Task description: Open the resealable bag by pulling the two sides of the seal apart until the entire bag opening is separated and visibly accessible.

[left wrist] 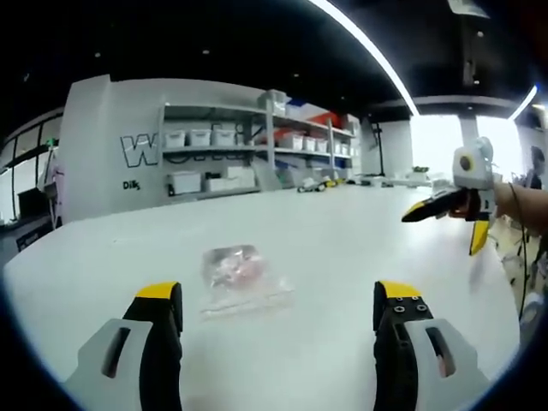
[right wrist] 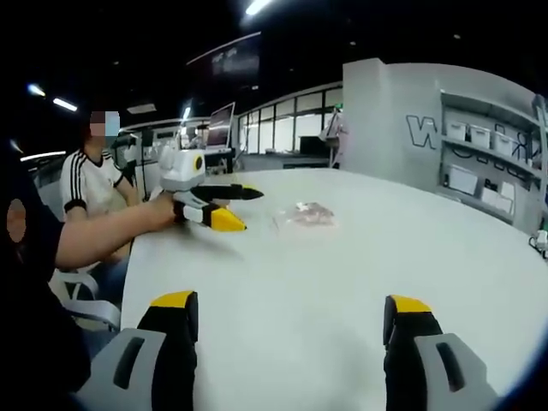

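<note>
Your left hand-held gripper (left wrist: 278, 312) rises from the bottom of the left gripper view with its jaws spread wide and nothing between them. The resealable bag (left wrist: 240, 278) lies flat on the white counter (left wrist: 342, 248) just above and between those jaws, slightly left of centre in the frame; it is clear plastic with something pinkish inside, and nothing touches it. At the right edge of that view your right hand-held gripper (left wrist: 454, 218) hangs above the counter, well apart from the bag, its yellow-tipped jaws splayed open and empty.

In the right gripper view the same right hand-held gripper (right wrist: 291, 325) shows at the bottom, jaws wide apart. The bag (right wrist: 308, 216) sits near the middle of the frame on the counter (right wrist: 428, 248). Your left hand-held gripper (right wrist: 235, 208) comes in from the left, just beside the bag but apart from it, jaws parted.

Shelves (left wrist: 248, 150) with white bins stand against the wall in the upper middle of the left gripper view. A person in a white striped shirt (right wrist: 90, 184) sits at the left of the right gripper view.
</note>
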`<action>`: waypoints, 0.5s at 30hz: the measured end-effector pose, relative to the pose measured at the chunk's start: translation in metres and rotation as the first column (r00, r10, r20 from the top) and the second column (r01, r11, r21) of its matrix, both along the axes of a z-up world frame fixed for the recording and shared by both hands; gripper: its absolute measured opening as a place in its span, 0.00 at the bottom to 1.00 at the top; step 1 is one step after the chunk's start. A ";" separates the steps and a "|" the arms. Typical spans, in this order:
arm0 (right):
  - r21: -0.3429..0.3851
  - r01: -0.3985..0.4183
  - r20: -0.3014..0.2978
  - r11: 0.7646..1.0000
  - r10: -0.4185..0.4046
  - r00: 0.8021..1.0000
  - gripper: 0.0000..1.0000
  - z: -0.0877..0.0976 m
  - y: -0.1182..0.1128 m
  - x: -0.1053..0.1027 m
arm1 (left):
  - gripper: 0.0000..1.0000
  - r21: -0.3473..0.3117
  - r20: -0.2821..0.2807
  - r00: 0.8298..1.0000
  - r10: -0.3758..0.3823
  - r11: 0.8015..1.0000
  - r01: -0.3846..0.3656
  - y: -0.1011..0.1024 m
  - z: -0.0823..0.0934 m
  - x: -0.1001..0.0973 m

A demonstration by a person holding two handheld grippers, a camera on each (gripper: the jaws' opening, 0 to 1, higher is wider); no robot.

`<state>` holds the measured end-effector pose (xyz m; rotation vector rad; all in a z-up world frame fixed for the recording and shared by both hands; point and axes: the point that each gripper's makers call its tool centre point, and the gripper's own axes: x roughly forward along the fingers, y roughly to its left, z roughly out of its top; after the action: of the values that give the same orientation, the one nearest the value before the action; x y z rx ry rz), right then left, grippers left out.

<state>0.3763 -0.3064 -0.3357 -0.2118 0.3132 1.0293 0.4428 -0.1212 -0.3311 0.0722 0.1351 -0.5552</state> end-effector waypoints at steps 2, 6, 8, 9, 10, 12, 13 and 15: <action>0.006 0.005 0.001 1.000 -0.005 1.000 0.92 0.001 0.000 0.002 | 0.91 -0.006 0.002 1.000 -0.003 1.000 0.003 -0.002 0.001 -0.002; 0.005 0.012 0.003 1.000 -0.012 1.000 0.92 0.001 -0.001 0.008 | 0.91 0.007 -0.004 1.000 -0.002 1.000 0.002 -0.003 -0.001 -0.004; 0.007 0.013 0.004 1.000 -0.013 1.000 0.92 0.002 -0.001 0.009 | 0.91 0.012 -0.002 1.000 0.001 1.000 -0.001 -0.004 -0.001 -0.005; 0.007 0.013 0.002 1.000 -0.013 1.000 0.93 0.002 -0.001 0.010 | 0.91 0.014 0.006 1.000 0.001 1.000 -0.001 -0.004 0.000 -0.006; 0.006 0.015 0.003 1.000 -0.015 1.000 0.92 0.002 -0.001 0.011 | 0.91 0.012 0.009 1.000 -0.001 1.000 0.001 -0.005 0.001 -0.007; 0.010 0.013 0.009 1.000 -0.013 1.000 0.93 0.004 0.001 0.013 | 0.91 0.014 0.004 1.000 -0.003 1.000 0.003 -0.006 0.000 -0.007; 0.009 0.011 0.008 1.000 -0.011 1.000 0.93 0.004 0.002 0.015 | 0.91 0.017 0.004 1.000 -0.001 1.000 0.001 -0.007 0.000 -0.008; 0.004 0.011 0.005 1.000 -0.011 1.000 0.93 0.002 0.004 0.017 | 0.91 0.019 0.005 1.000 -0.003 1.000 0.003 -0.008 -0.001 -0.010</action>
<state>0.3935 -0.3028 -0.3335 -0.2091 0.3074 1.0187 0.4331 -0.1295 -0.3316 0.0927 0.1352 -0.5563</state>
